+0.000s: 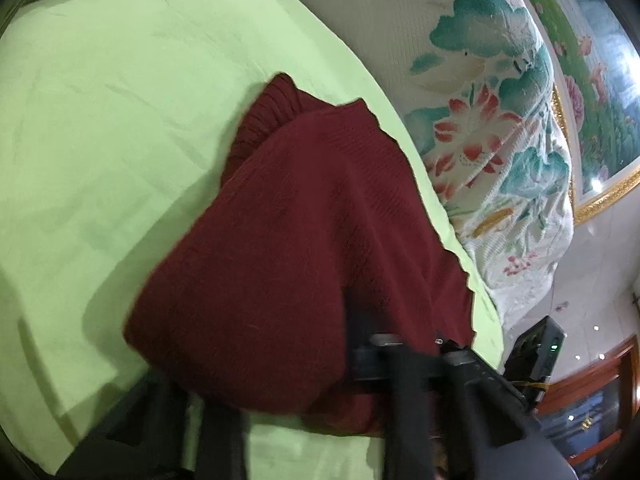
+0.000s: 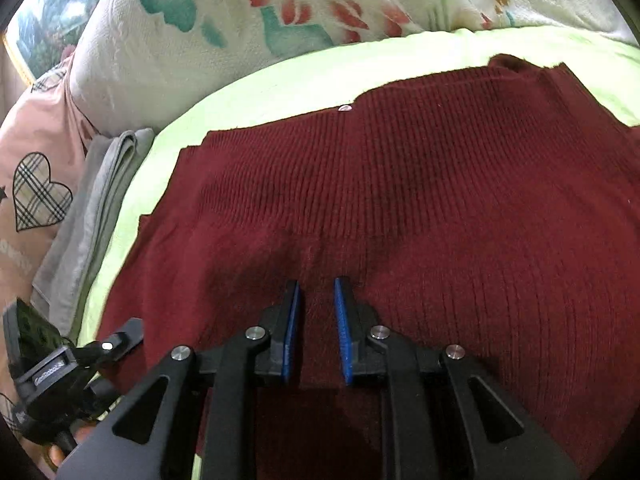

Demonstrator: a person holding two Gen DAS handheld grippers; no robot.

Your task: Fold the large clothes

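Observation:
A dark red knit sweater [image 2: 420,184] lies spread on the light green bedsheet [image 2: 280,76]. In the right wrist view my right gripper [image 2: 318,292] points down at it, and its blue pads [image 2: 340,320] pinch a raised ridge of the knit between them. My left gripper [image 2: 124,336] shows at the lower left of that view, held by a hand, with a finger at the sweater's left edge. In the left wrist view the sweater [image 1: 304,216] bulges up and drapes over my left gripper [image 1: 316,320]. The cloth hides that gripper's fingertips, and the jaws look closed on the fold.
A white quilt with a floral print [image 2: 248,12] is bunched along the far side of the bed. A folded grey cloth [image 2: 88,208] and a pink pillow with a plaid heart [image 2: 40,192] lie to the left. A framed painting [image 1: 592,92] hangs on the wall.

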